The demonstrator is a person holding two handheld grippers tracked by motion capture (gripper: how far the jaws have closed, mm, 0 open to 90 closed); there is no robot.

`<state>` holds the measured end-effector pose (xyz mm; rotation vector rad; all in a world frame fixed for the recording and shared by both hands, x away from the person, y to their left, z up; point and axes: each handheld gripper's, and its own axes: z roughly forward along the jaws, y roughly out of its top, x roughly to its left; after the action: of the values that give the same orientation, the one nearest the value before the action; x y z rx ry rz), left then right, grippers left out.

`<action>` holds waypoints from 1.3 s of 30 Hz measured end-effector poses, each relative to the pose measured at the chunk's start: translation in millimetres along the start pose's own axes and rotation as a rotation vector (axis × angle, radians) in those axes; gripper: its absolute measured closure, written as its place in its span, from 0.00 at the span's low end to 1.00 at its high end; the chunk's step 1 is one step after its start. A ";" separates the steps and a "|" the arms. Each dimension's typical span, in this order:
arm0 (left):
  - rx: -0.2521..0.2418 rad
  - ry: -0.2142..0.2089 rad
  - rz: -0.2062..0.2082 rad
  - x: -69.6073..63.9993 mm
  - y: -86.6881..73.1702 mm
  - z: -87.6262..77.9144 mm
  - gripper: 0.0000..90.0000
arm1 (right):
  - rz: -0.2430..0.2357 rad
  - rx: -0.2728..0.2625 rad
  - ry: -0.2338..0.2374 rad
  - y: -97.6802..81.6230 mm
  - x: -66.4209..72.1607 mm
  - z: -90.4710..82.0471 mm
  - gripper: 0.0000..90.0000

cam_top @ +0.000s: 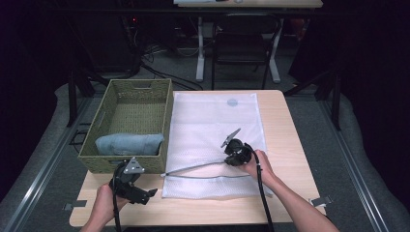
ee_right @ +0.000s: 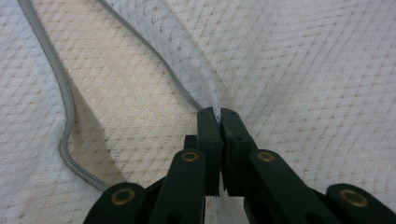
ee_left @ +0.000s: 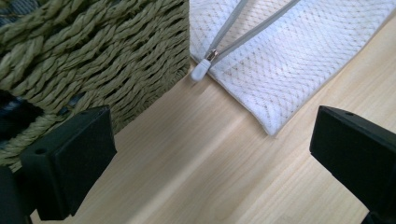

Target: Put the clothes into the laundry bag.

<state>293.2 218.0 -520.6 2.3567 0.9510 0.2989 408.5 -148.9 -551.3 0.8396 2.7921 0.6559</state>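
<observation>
one white mesh bag (cam_top: 212, 140), zipper (cam_top: 203, 171) open

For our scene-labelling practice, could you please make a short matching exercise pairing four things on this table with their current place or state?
Column one:
1. folded blue-grey cloth
2. left tongs
3. right tongs
4. zipper pull

Column two:
A. shut on the edge of the white mesh bag's opening
B. lying in the green woven basket
C. open, holding nothing
D. at the bag's end beside the basket corner

Pairs: 1-B, 2-C, 3-A, 4-D
</observation>
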 end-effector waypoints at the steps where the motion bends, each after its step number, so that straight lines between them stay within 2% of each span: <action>1: -0.003 -0.011 0.004 0.8 -0.2 -0.2 0.00 | -0.002 0.000 -0.004 0.3 0.4 -0.7 0.98; 4: -0.009 -0.032 0.005 2.2 -0.6 -0.8 0.00 | -0.007 -0.014 -0.007 1.1 0.3 -4.3 0.98; 10: -0.001 -0.038 0.014 1.5 0.4 -0.9 0.00 | -0.002 -0.049 -0.002 2.5 -1.3 -13.0 0.98; 23: -0.002 -0.046 0.027 0.9 0.3 -4.0 0.00 | -0.011 -0.060 -0.004 3.2 -1.5 -19.0 0.98; 26: -0.006 -0.042 0.028 0.6 0.6 -5.2 0.00 | 0.010 -0.072 0.000 3.0 -2.4 -22.5 0.98; 31: -0.012 -0.041 0.036 -1.0 2.0 -8.8 0.00 | -0.001 -0.078 -0.001 2.8 -2.2 -24.7 0.98; 39: -0.035 -0.060 0.066 -1.3 5.5 -18.2 0.00 | 0.002 -0.097 0.006 2.0 -3.8 -28.1 0.98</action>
<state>288.0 221.7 -502.6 2.3551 0.8347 0.2664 405.2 -159.8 -525.2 0.8232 2.7397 0.7874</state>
